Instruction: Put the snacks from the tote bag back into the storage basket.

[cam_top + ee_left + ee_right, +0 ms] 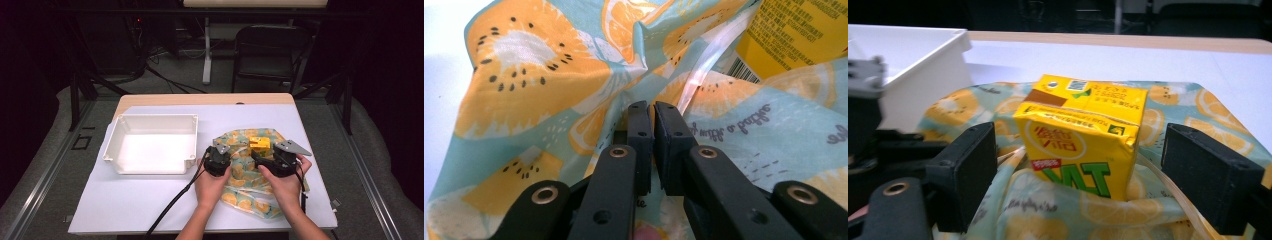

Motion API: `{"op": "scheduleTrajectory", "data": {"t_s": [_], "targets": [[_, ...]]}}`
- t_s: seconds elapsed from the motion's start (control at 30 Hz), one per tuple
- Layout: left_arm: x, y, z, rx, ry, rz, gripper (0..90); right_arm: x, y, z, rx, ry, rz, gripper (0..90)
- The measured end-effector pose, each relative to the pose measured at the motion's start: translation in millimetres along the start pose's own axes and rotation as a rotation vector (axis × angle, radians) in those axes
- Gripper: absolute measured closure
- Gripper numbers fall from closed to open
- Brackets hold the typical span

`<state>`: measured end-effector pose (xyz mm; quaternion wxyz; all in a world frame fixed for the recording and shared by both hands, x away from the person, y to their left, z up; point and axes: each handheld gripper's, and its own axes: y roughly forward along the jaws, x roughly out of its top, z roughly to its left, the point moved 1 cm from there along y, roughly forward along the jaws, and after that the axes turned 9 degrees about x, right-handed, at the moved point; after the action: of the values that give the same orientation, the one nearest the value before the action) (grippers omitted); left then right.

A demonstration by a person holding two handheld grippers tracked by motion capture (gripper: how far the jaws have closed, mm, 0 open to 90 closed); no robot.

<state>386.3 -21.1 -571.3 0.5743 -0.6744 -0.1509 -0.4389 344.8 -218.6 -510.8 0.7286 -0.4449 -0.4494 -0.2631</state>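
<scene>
A: Where is your yellow drink carton (1080, 135) sitting?

B: It stands upright in the middle of the right gripper view, its base sunk into the mouth of the fruit-print bag (1058, 210). In the high view the carton (259, 144) shows right of centre, on top of the bag (245, 197).

A: And your right gripper (1095, 175)?

B: Its jaws stand wide apart, one on each side of the carton, and neither pad touches it. With no earlier picture to go by, that is all you can say of them.

A: Your left gripper (648, 107)?

B: Its jaws are pressed together on a fold of the bag's cloth (574, 65), at the centre of the left gripper view; the carton (799, 35) sits in the upper right corner there.

A: What lies around them?

B: A white bin (111, 145) sits left of the bag, near it, on the white table top (125, 205).
</scene>
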Motion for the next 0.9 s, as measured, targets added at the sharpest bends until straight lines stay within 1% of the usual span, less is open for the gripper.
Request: {"op": "scheduleTrajectory", "data": {"t_s": [0.07,0.17,0.23,0.3,0.4,0.57,0.6,0.7,0.73,0.8,0.83,0.9], "targets": [[-0.2,0.1,-0.4,0.003,-0.001,-0.006,85.4,-0.7,7.8,-1.0,-0.023,0.012,0.011,10.7],[-0.3,-0.3,-1.0,0.003,0.004,-0.008,84.8,-1.2,15.7,-2.2,-0.028,0.03,0.022,10.1],[-0.4,-0.4,-1.8,0.01,0.008,-0.015,84.5,-1.0,20.0,-1.8,-0.044,0.049,0.007,10.1],[-0.4,-0.4,-2.2,0.011,0.008,-0.017,84.4,-0.7,23.0,-1.7,-0.055,0.051,0.003,9.7],[-0.5,-0.8,-2.1,0.011,0.012,-0.017,84.4,-1.4,27.5,-0.7,-0.079,0.038,-0.007,9.8],[-0.4,-1.2,-2.4,0.011,0.021,-0.014,84.3,-4.0,37.0,1.6,-0.108,0.043,-0.013,10.2],[-0.6,-1.0,-2.7,0.015,0.022,-0.019,84.3,-4.6,39.0,1.6,-0.12,0.043,-0.012,10.1],[-0.6,-1.4,-3.0,0.015,0.023,-0.018,84.3,-6.5,44.8,-0.2,-0.124,0.056,0.001,10.1],[-0.6,-1.4,-3.1,0.015,0.024,-0.018,84.3,-7.1,46.5,-0.7,-0.124,0.06,-0.002,10.4],[-0.6,-1.4,-3.1,0.016,0.025,-0.019,84.3,-7.4,48.3,-1.0,-0.116,0.052,-0.002,14.8],[-0.6,-1.4,-3.1,0.016,0.024,-0.018,84.2,-7.4,48.6,-0.5,-0.115,0.04,-0.004,16.2],[-0.6,-1.4,-3.0,0.016,0.024,-0.019,84.1,-7.8,48.9,1.2,-0.126,0.019,-0.012,17.6]]}}
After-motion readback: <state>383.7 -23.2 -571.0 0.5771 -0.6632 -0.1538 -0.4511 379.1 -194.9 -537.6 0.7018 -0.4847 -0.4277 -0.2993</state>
